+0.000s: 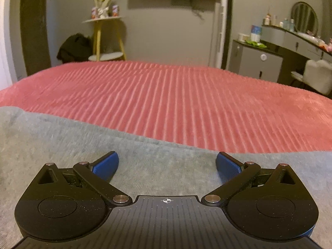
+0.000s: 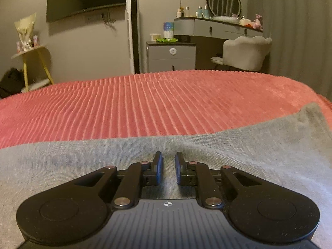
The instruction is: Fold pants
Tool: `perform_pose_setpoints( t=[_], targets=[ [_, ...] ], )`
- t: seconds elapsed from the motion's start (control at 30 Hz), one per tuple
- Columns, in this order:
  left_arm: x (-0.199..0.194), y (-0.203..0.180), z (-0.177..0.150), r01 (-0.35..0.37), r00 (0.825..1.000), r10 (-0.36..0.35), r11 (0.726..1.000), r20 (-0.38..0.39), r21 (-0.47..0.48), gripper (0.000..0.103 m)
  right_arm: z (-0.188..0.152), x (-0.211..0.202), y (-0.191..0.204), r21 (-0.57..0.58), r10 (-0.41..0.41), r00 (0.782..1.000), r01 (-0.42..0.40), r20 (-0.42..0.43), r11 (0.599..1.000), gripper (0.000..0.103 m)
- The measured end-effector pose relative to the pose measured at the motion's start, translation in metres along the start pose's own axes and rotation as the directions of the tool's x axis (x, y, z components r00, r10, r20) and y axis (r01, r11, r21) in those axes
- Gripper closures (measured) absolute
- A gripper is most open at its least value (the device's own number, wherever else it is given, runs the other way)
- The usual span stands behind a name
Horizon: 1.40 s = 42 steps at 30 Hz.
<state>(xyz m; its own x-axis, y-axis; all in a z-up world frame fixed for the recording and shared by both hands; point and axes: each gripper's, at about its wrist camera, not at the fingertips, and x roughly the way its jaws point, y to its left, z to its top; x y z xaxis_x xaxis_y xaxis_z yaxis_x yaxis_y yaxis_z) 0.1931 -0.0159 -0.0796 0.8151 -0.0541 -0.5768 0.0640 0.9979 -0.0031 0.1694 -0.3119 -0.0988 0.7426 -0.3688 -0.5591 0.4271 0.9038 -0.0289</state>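
Grey pants (image 1: pixel 62 141) lie flat on a red ribbed bedspread (image 1: pixel 166 95) and fill the near part of both views. My left gripper (image 1: pixel 167 161) is open wide just above the grey cloth, with nothing between its blue pads (image 1: pixel 106 164). In the right wrist view the pants (image 2: pixel 249 153) reach to the right, with an end near the bed's right edge. My right gripper (image 2: pixel 168 166) has its jaws nearly closed with a narrow gap; grey cloth shows in the gap, and I cannot tell whether it is pinched.
The bedspread (image 2: pixel 145 103) stretches ahead. Beyond the bed stand a yellow side table (image 1: pixel 103 31), a dark bag (image 1: pixel 74 47) on the floor, a grey cabinet (image 2: pixel 171 56), a vanity with a mirror (image 2: pixel 224 0) and a white chair (image 2: pixel 244 51).
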Motion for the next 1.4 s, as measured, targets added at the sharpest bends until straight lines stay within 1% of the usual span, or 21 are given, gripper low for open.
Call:
perform_pose_setpoints(
  t=[0.03, 0.07, 0.1, 0.17, 0.2, 0.3, 0.37, 0.43, 0.47, 0.53, 0.63, 0.73, 0.8, 0.87, 0.93, 0.97, 1.07, 1.17, 1.33, 1.37, 1.4],
  targets=[
    [-0.004, -0.004, -0.002, 0.005, 1.0, -0.006, 1.0, 0.008, 0.021, 0.0, 0.0, -0.006, 0.007, 0.004, 0.023, 1.0, -0.023, -0.018, 1.0, 0.074],
    [-0.011, -0.01, -0.004, 0.025, 0.999, -0.026, 0.998, 0.021, 0.051, 0.0, -0.001, -0.013, 0.014, 0.016, 0.079, 0.996, -0.079, -0.037, 0.997, 0.062],
    [-0.018, -0.015, -0.008, 0.056, 0.998, -0.058, 0.996, 0.023, 0.076, 0.0, -0.003, -0.02, 0.021, 0.019, 0.154, 0.986, -0.153, -0.059, 0.988, 0.043],
    [-0.032, -0.023, -0.019, 0.128, 0.992, -0.129, 0.986, 0.003, 0.102, 0.0, -0.005, -0.031, 0.034, 0.007, 0.323, 0.937, -0.325, -0.132, 0.946, 0.026],
    [-0.04, -0.027, -0.026, 0.165, 0.986, -0.165, 0.979, -0.007, 0.116, 0.0, -0.006, -0.036, 0.037, -0.005, 0.372, 0.915, -0.377, -0.158, 0.926, 0.023],
    [-0.064, -0.042, -0.041, 0.22, 0.975, -0.221, 0.952, -0.022, 0.212, 0.0, -0.002, -0.039, 0.02, 0.019, 0.392, 0.895, -0.397, -0.214, 0.918, 0.023],
    [-0.073, -0.043, -0.045, 0.276, 0.961, -0.267, 0.941, -0.075, 0.193, 0.0, 0.001, -0.034, -0.016, 0.147, 0.409, 0.882, -0.384, -0.234, 0.912, 0.023],
    [-0.077, -0.044, -0.05, 0.297, 0.952, -0.278, 0.941, -0.129, 0.164, 0.0, 0.001, -0.036, -0.066, 0.342, 0.445, 0.873, -0.363, -0.2, 0.867, 0.023],
    [-0.08, -0.046, -0.053, 0.282, 0.956, -0.261, 0.943, -0.133, 0.176, 0.0, -0.003, -0.039, -0.093, 0.444, 0.455, 0.873, -0.342, -0.176, 0.828, 0.023],
    [-0.088, -0.049, -0.058, 0.262, 0.961, -0.237, 0.944, -0.139, 0.201, 0.0, -0.019, -0.054, -0.15, 0.616, 0.429, 0.895, -0.273, -0.118, 0.739, 0.023],
    [-0.096, -0.047, -0.063, 0.262, 0.96, -0.235, 0.946, -0.153, 0.19, 0.0, -0.055, -0.086, -0.22, 0.758, 0.356, 0.934, -0.219, -0.019, 0.615, 0.025],
    [-0.1, -0.041, -0.063, 0.25, 0.958, -0.226, 0.959, -0.176, 0.134, 0.0, -0.084, -0.12, -0.272, 0.834, 0.211, 0.977, -0.112, -0.006, 0.54, 0.025],
    [-0.102, -0.037, -0.062, 0.234, 0.956, -0.217, 0.97, -0.2, 0.067, 0.0, -0.102, -0.138, -0.299, 0.875, 0.155, 0.988, -0.088, 0.015, 0.477, 0.025],
    [-0.104, -0.034, -0.062, 0.224, 0.952, -0.217, 0.974, -0.214, 0.011, 0.0, -0.119, -0.15, -0.319, 0.905, 0.1, 0.995, -0.044, 0.002, 0.424, 0.032],
    [-0.109, -0.035, -0.064, 0.217, 0.954, -0.209, 0.976, -0.217, 0.012, 0.0, -0.135, -0.154, -0.331, 0.93, 0.125, 0.99, -0.1, 0.059, 0.354, 0.034],
    [-0.111, -0.035, -0.064, 0.214, 0.954, -0.206, 0.977, -0.219, 0.013, 0.0, -0.138, -0.152, -0.333, 0.935, 0.129, 0.989, -0.107, 0.066, 0.339, 0.042],
    [-0.112, -0.033, -0.061, 0.239, 0.943, -0.237, 0.971, -0.235, -0.022, 0.0, -0.124, -0.136, -0.327, 0.911, 0.135, 0.991, -0.073, 0.019, 0.406, 0.066],
    [-0.114, -0.023, -0.058, 0.273, 0.925, -0.288, 0.957, -0.247, -0.096, 0.0, -0.118, -0.125, -0.327, 0.895, 0.153, 0.988, -0.072, 0.005, 0.439, 0.067],
    [-0.109, -0.023, -0.058, 0.269, 0.922, -0.289, 0.957, -0.256, -0.109, 0.0, -0.101, -0.108, -0.323, 0.879, 0.141, 0.99, -0.044, -0.027, 0.475, 0.065],
    [-0.109, -0.024, -0.058, 0.269, 0.923, -0.286, 0.958, -0.256, -0.101, 0.0, -0.098, -0.107, -0.321, 0.872, 0.133, 0.99, -0.033, -0.037, 0.488, 0.067],
    [-0.108, -0.025, -0.059, 0.268, 0.924, -0.284, 0.959, -0.255, -0.094, 0.0, -0.093, -0.108, -0.317, 0.86, 0.118, 0.992, -0.016, -0.051, 0.51, 0.079]
  ],
)
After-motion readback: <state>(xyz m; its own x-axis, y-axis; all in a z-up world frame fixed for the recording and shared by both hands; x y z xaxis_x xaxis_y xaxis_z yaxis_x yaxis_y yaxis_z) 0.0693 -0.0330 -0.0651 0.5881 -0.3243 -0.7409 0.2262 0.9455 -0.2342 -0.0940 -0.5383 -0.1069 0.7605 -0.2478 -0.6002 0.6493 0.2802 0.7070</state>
